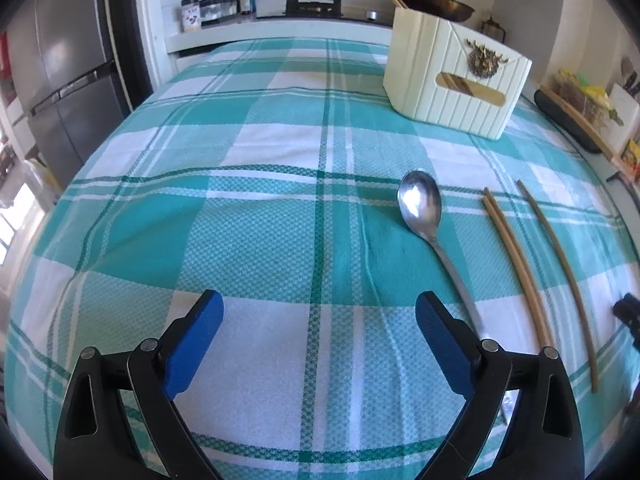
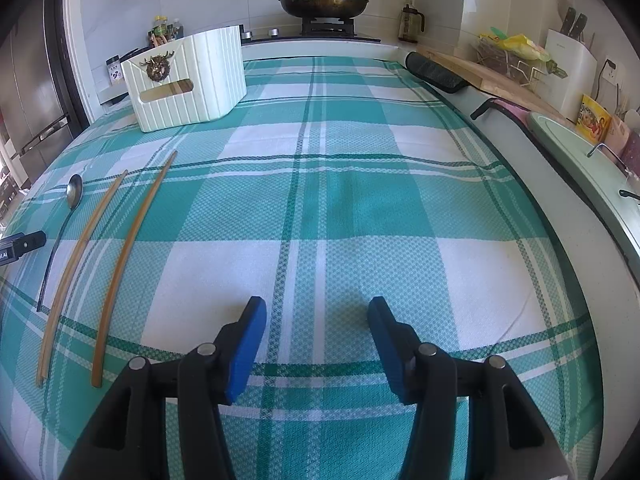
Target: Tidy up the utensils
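A metal spoon (image 1: 420, 204) lies on the green-and-white checked cloth, bowl facing up, its handle running under my left gripper's right finger. My left gripper (image 1: 319, 310) is open and empty, just left of the handle. A pair of wooden chopsticks (image 1: 516, 264) and a single one (image 1: 560, 268) lie right of the spoon. A cream utensil box (image 1: 456, 80) stands at the far right with chopsticks inside. In the right wrist view the spoon (image 2: 74, 192), the chopsticks (image 2: 84, 248) and the box (image 2: 188, 80) are at the left. My right gripper (image 2: 316, 316) is open and empty over bare cloth.
A stove with a lidded pan (image 2: 324, 2) stands beyond the table. A fridge (image 1: 60, 80) is at the left. Seasoning jars (image 1: 224, 0) line the back counter. A cutting board, knife block (image 2: 568, 68) and a green appliance (image 2: 580, 152) sit along the right counter.
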